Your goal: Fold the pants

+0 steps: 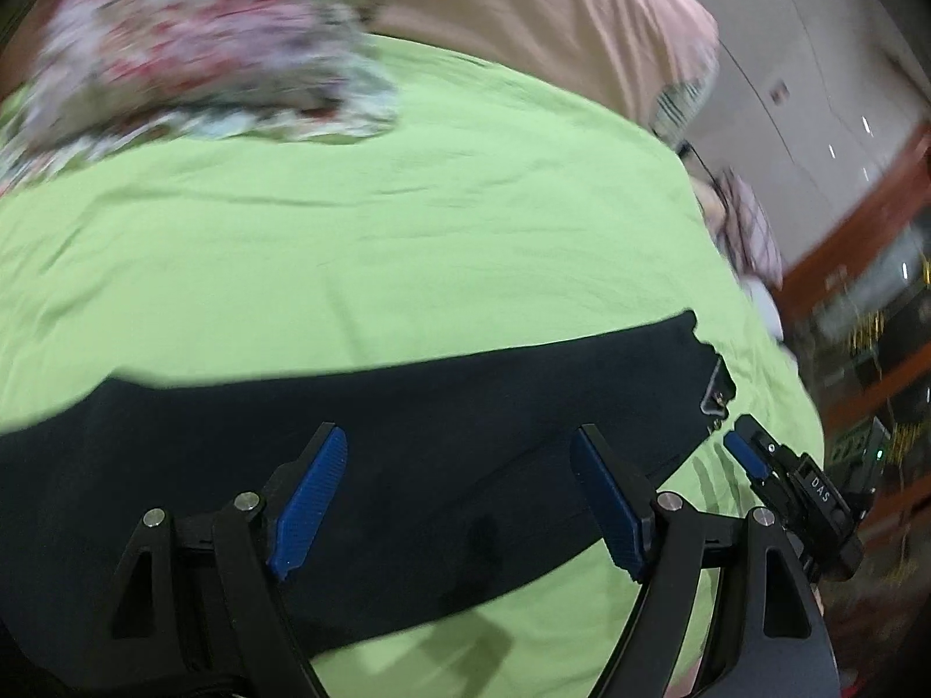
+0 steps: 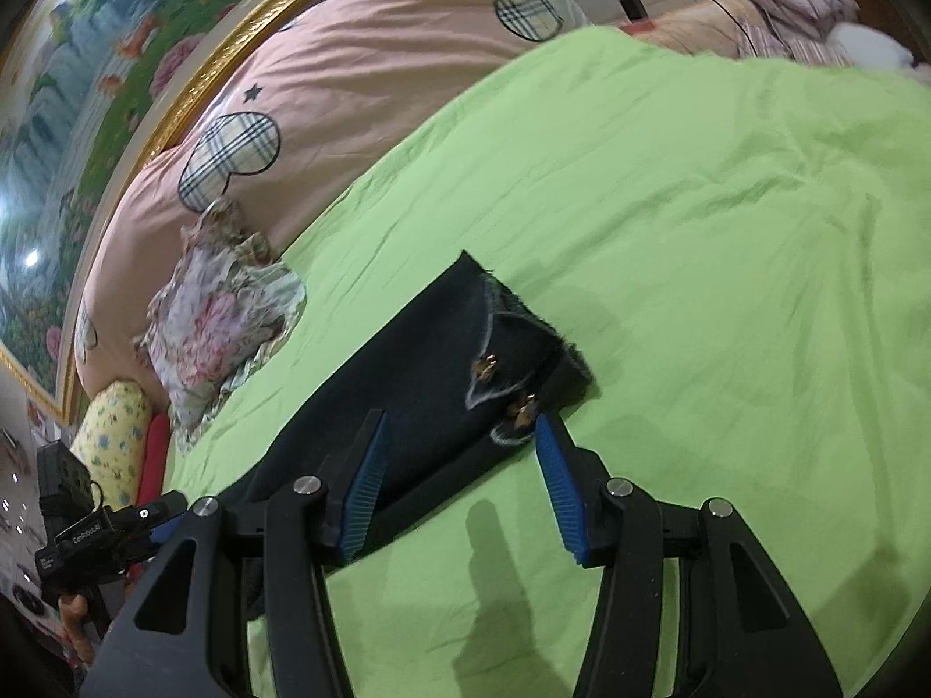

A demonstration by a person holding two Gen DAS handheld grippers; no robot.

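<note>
Both hand-held grippers hung with jaws spread wide and nothing between them: the left hand-held gripper (image 1: 459, 500) hovered over the middle of the dark cloth, and the right hand-held gripper (image 2: 462, 483) stood just short of its end, above the bed. Beneath and ahead of both stretched the green bedsheet (image 2: 698, 186), wrinkled and covering most of the bed. Beyond it, farther from the right hand-held gripper and to its left, lay a pink duvet (image 2: 361, 75) with plaid hearts. Behind that hung a gold-framed painting (image 2: 87, 87). The black pants (image 1: 372, 407) lay flat on the sheet as a long narrow strip, running crosswise under the left hand-held gripper; seen from the right wrist, the pants (image 2: 430, 384) ended just ahead of the right one, with pale stitching and small metal fittings showing there. A floral cushion (image 2: 221, 320) sat left of the pants against the duvet, with a yellow pillow (image 2: 113, 436) nearer still on that side.
</note>
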